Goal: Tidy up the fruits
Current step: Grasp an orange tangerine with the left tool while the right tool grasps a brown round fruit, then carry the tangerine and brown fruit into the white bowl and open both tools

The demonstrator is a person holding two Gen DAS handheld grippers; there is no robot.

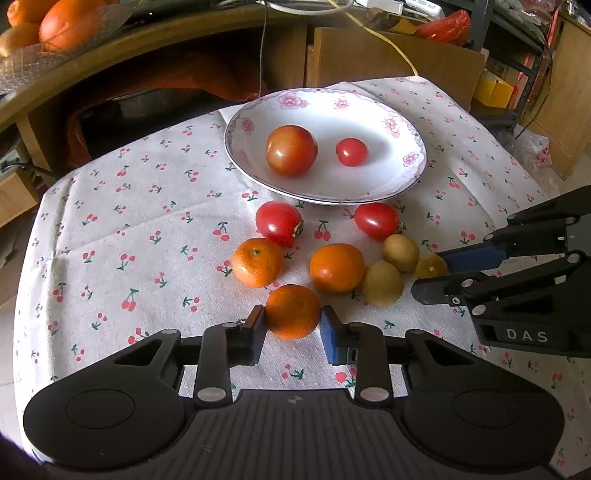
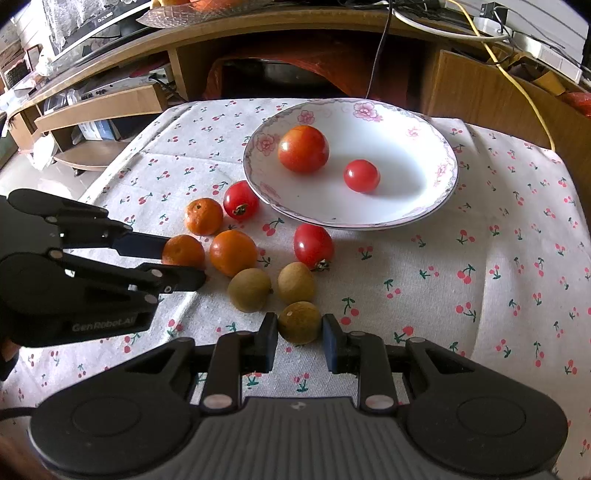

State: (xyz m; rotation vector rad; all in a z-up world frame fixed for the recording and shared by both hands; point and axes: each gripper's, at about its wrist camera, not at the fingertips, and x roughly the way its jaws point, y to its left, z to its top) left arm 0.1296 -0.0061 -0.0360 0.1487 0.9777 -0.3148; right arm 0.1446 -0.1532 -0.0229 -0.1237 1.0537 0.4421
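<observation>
My left gripper is shut on a mandarin that rests on the cherry-print cloth, one pad pressing each side. My right gripper is shut on a brown longan, also down on the cloth. Between the two lie two more mandarins, two longans and two red tomatoes. Behind them a white flowered plate holds a large tomato and a small one. The right gripper also shows at the right of the left wrist view.
A wooden desk curves behind the small table, with a glass bowl of oranges on it and cables hanging down. The cloth drops off at the left and far edges. A low shelf stands at the left.
</observation>
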